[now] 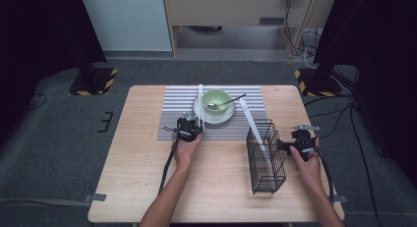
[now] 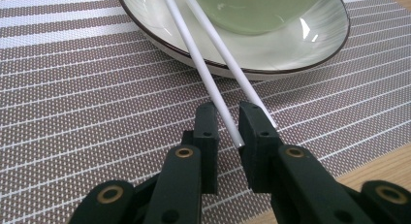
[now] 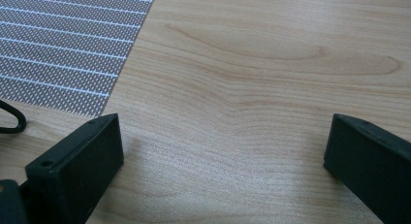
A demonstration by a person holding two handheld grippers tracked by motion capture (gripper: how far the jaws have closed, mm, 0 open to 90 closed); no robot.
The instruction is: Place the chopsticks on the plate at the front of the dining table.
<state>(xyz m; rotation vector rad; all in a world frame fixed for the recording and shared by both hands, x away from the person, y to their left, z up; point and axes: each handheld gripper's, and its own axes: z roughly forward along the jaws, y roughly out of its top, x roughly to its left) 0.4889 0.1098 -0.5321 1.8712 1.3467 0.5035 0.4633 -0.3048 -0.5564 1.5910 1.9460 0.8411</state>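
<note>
High view: left claw (image 1: 195,123) sets chopsticks by the plate, right claw (image 1: 286,145) waits beside the wire basket (image 1: 266,158).
At the left, two white chopsticks (image 2: 208,64) lie propped on the plate (image 2: 310,44) rim over the striped mat (image 2: 72,98), likely to lay a place setting; the left claw is nearly closed, pinching one stick at its near end. At the right, the other claw stands wide open over bare worktop (image 3: 252,88), holding nothing.

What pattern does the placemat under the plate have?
The placemat has brownish-grey and white woven stripes, clearest in the left gripper view.
</note>
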